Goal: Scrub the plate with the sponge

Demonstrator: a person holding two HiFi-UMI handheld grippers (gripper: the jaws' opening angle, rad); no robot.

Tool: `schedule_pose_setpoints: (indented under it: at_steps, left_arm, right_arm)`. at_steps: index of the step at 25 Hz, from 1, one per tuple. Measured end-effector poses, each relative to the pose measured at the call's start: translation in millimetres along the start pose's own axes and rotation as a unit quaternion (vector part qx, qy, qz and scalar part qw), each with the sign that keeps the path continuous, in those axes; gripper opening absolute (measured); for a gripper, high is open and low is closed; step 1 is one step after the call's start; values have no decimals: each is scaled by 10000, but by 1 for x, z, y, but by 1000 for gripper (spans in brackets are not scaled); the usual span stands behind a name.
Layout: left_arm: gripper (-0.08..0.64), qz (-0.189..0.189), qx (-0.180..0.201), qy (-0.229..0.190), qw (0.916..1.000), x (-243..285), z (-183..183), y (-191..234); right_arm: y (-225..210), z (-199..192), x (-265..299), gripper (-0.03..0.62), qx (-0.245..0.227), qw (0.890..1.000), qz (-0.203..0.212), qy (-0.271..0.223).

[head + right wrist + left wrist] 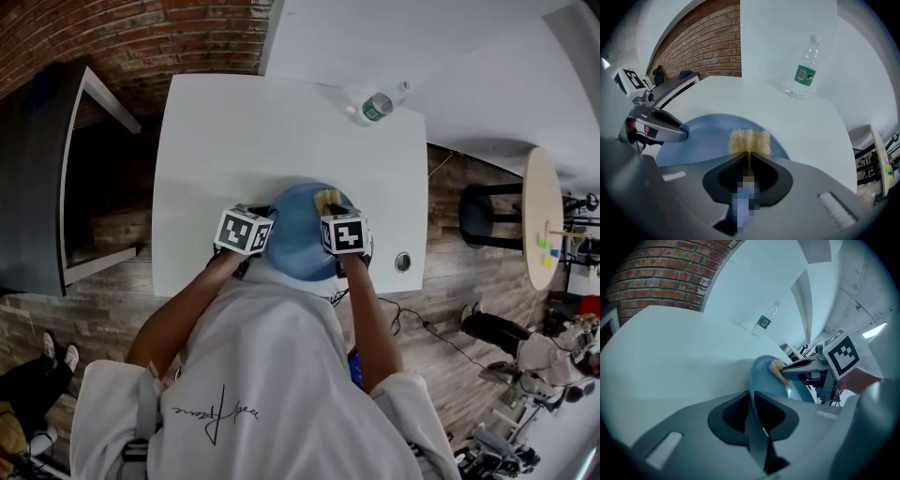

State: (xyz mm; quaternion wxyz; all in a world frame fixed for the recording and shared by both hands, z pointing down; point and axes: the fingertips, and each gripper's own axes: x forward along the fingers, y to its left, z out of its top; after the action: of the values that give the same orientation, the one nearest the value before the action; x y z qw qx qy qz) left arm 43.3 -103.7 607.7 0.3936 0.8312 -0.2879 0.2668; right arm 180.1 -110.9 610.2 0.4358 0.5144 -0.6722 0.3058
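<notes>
2 grips: left gripper (752, 398) clamps the plate (763, 377), right gripper (749, 158) pinches the sponge (749, 140).

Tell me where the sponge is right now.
In the right gripper view, the sponge sits pinched in the right claw, resting on the blue plate near its far rim, with the water bottle beyond on the table.
</notes>
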Motion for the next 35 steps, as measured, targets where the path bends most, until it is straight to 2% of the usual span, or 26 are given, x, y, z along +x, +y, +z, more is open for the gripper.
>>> schedule_pose_setpoints:
  at_steps: [11, 18, 24, 35]
  left_arm:
    - [49, 4, -38, 16, 10000, 1, -1, 1]
    - [34, 3, -332, -28, 9994, 3, -2, 4]
    - [30, 54, -360, -57, 9993, 2, -2, 5]
    - [29, 92, -357, -91, 9993, 2, -3, 5]
  right_arm:
    - [11, 9, 5, 25, -203, 9998, 62, -34]
    - [23, 15, 8, 25, -396, 9991, 80, -119]
    - [31, 17, 8, 25, -469, 9988, 63, -145]
    - [61, 22, 6, 23, -910, 9954, 173, -229]
